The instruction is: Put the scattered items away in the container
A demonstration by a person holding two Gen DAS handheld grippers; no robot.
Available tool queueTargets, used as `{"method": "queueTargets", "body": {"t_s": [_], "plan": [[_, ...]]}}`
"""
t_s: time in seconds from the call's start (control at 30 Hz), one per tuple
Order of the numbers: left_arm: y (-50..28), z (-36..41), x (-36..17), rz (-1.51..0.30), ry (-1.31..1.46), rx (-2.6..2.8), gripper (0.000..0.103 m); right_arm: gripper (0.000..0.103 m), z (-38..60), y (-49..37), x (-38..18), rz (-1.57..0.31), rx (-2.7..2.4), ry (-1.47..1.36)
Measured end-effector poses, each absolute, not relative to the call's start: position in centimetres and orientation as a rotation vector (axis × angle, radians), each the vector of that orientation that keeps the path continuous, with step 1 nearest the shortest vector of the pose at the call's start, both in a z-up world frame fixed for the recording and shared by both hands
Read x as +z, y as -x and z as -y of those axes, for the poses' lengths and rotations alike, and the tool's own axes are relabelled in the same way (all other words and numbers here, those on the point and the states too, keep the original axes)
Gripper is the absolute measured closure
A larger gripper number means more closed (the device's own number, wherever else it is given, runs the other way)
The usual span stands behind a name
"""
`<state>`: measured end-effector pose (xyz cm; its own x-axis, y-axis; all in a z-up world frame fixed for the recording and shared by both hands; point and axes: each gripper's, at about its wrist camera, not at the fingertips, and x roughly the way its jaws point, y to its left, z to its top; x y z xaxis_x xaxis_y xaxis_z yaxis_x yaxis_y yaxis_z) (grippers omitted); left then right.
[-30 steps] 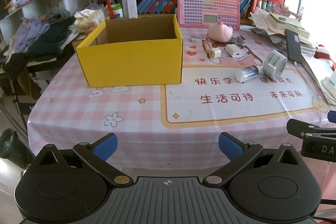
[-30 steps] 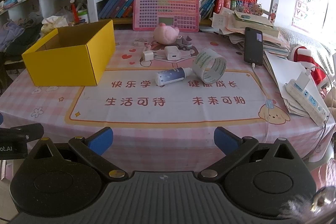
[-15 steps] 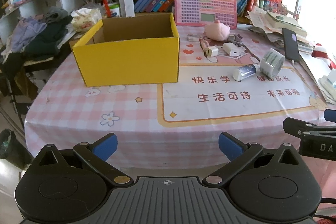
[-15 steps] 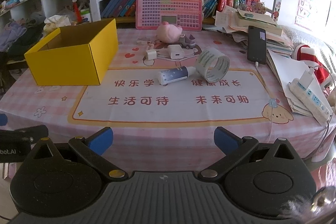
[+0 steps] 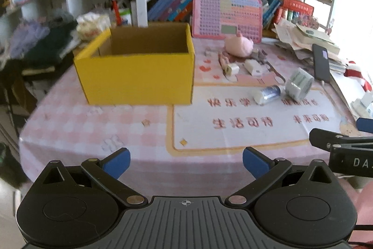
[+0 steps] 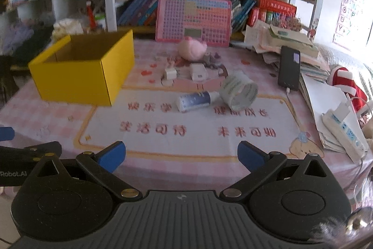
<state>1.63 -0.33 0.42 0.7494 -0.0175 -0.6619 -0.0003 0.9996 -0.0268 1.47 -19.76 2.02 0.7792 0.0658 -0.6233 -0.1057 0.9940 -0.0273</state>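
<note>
An open yellow cardboard box (image 5: 137,76) (image 6: 84,72) stands on the pink checked table. Scattered right of it lie a pink plush toy (image 5: 239,47) (image 6: 192,49), two white chargers (image 5: 233,68) (image 6: 198,71), a small blue-and-white bottle (image 5: 267,93) (image 6: 194,100) on its side and a roll of tape (image 5: 298,84) (image 6: 239,93). My left gripper (image 5: 185,162) is open and empty at the table's near edge. My right gripper (image 6: 180,156) is open and empty, also at the near edge, to the right of the left one.
A pink keyboard toy (image 6: 193,18) leans against bookshelves at the back. A black phone (image 6: 289,68), stacked papers (image 6: 286,39) and a white power strip (image 6: 345,132) lie on the right. Clothes are piled on the left (image 5: 39,43).
Both grippers have drifted slightly and pulled back a little from the table; both views are blurred by motion now. Nothing on the table has moved.
</note>
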Motion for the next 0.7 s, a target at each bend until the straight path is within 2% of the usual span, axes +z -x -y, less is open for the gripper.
{"method": "queueTargets", "body": {"t_s": [0.7], "plan": [[0.4, 0.9, 0.9, -0.708, 0.020, -0.073, 0.000, 0.000, 20.3, 1.0, 1.2, -0.685, 0.078, 0.043]]}}
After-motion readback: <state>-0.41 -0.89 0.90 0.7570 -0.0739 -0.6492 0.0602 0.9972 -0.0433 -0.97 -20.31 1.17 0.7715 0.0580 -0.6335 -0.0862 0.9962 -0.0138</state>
